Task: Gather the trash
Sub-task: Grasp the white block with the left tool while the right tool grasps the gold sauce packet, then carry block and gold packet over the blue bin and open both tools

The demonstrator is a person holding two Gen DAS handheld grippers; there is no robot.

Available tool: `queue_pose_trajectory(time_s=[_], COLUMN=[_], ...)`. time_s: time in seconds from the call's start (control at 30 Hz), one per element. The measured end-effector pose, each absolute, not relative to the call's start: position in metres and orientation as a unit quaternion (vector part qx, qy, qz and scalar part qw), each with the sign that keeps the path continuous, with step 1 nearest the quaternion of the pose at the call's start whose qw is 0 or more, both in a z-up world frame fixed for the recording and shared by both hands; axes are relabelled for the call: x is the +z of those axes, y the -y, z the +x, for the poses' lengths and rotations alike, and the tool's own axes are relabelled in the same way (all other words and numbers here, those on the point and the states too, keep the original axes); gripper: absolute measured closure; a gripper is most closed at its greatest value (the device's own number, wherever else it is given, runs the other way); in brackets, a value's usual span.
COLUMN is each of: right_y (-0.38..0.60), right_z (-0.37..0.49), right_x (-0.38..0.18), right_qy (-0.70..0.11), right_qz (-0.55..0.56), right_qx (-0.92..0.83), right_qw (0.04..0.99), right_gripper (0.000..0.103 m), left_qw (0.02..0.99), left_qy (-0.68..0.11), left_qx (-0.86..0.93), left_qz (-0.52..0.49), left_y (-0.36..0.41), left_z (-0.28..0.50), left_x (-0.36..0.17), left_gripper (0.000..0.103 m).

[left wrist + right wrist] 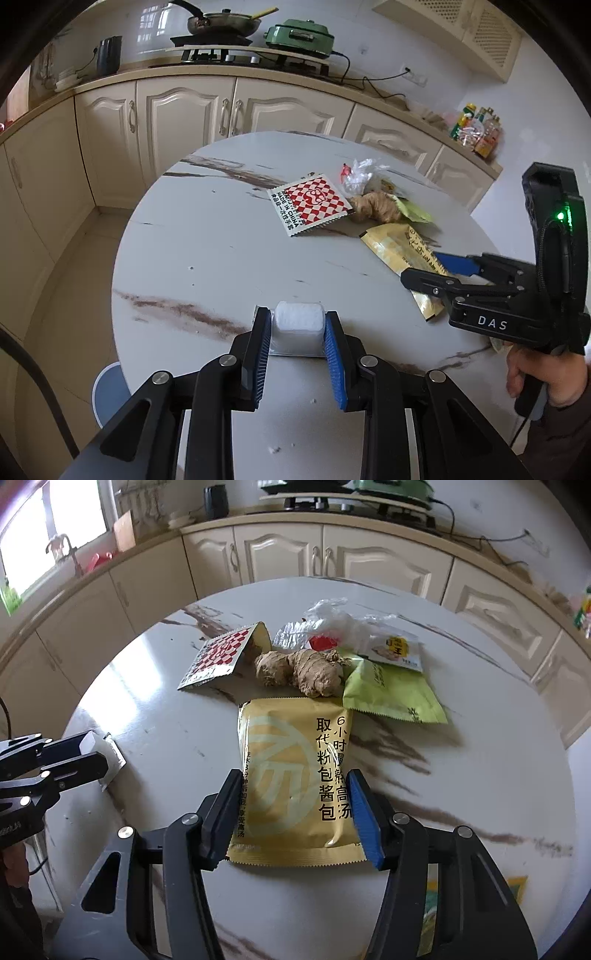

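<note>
1. A round marble table (207,258) carries the trash, with kitchen cabinets (184,110) behind it; no bin or bag shows in either view, so where the trash is meant to go cannot be told
2. A yellow pouch (291,775) lies flat at the near side. The right gripper (293,812) straddles its lower half, fingers about half open, one along each side edge; whether the pads press it yet cannot be told. It looks not yet lifted
3. The left gripper (297,349) has its fingers narrowed onto a white packet (297,321) and holds it at the near table edge. Judged from this, 1 item is in hand and a 2nd is being taken
4. Left to collect, clustered at the far side: a red check sachet (312,205), a green pouch (391,694), clear plastic (332,620) and a small white sachet (397,650)
5. A ginger root (299,670) sits among them; whether it counts as trash is unclear
</note>
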State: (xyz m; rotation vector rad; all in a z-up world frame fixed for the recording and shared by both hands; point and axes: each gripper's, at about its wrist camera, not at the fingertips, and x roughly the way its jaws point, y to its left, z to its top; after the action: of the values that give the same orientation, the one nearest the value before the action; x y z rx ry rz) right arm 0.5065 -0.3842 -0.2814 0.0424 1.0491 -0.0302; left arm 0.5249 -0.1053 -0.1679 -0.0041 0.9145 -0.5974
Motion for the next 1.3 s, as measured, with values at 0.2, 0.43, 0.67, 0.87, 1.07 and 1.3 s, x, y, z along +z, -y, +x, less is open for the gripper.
queue_pose_trajectory(time_s=[0.2,0.43,0.67,0.87,1.07,1.3], right_y=[0.378,0.326,0.222,0.12,0.035,0.0], right_z=[0.487,0.485,0.51,0.539,0.561,0.595], right_x=[-0.269,-0.232,-0.228,-0.26,-0.319,-0.41], right_qy=[-0.484,-0.449,-0.433,-0.449,-0.488,-0.55], right_qz=[0.054,0.047,0.026,-0.012,-0.066,-0.065], right_qx=[-0.007,0.035,0.111,0.172,0.214,0.218], right_qw=[0.874,0.892,0.894,0.877,0.844,0.803], right_gripper=[0.05,0.05,0.05,0.05,0.05,0.05], left_qw=[0.858,0.873,0.896,0.898,0.87,0.825], left_qy=[-0.421,-0.398,-0.387,-0.412,-0.479,-0.55], left_qx=[-0.293,-0.28,-0.212,-0.139,-0.071,-0.045], left_qz=[-0.004,-0.021,-0.043,-0.064,-0.094,-0.123], left_y=[0.095,0.051,-0.041,-0.119,-0.171,-0.2], left_z=[0.514,0.494,0.475,0.469,0.488,0.528], left_x=[-0.153,-0.131,-0.125,-0.154,-0.223,-0.311], left_gripper=[0.078,0.078,0.078,0.078,0.078,0.078])
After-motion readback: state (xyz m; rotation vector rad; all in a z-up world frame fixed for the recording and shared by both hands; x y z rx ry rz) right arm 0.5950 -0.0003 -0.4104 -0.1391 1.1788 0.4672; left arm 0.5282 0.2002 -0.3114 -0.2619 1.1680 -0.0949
